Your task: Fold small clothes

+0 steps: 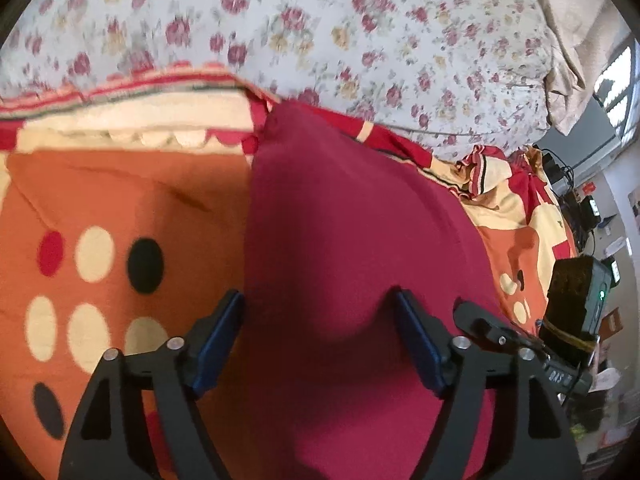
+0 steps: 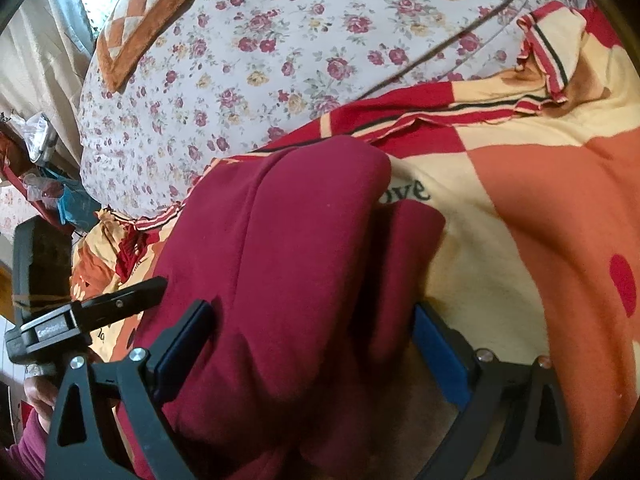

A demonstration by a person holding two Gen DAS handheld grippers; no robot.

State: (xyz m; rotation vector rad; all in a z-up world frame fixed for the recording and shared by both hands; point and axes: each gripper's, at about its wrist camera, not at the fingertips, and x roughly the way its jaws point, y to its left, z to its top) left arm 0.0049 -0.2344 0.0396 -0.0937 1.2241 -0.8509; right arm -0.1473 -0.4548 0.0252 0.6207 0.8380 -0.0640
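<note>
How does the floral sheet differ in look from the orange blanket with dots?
The floral sheet is pale with small rose prints; the orange blanket has big blocks of orange, cream and red with large dots. The sheet lies beyond the dark red garment; the blanket lies directly under it. Both are bed coverings.

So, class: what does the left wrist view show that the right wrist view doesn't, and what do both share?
Only the left wrist view shows the rows of cream, red and black dots on the orange blanket. Only the right wrist view shows the quilted orange cushion and the printed letters "ove". Both share the maroon garment lying between an open claw's fingers, left claw and right claw, plus the floral sheet.
</note>
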